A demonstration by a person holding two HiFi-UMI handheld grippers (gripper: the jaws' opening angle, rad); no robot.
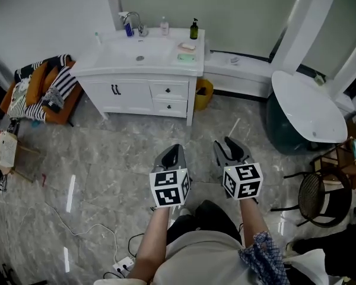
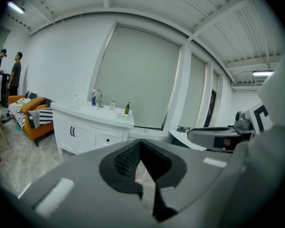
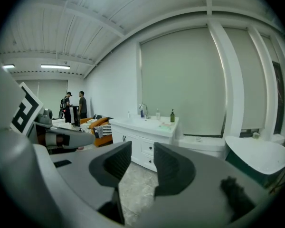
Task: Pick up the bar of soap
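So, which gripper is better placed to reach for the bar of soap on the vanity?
Probably the right gripper: its jaws stand apart and empty, while the left gripper has its jaws together. Both are about equally far from the bar of soap.

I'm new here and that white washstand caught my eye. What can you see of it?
The white washstand stands on the marbled floor, its back to the wall. Its top has a sunken basin with a chrome tap behind. Below are two doors with dark handles at left, two drawers at right. Bottles stand along the back; a pink piece and a green piece lie at the right end.
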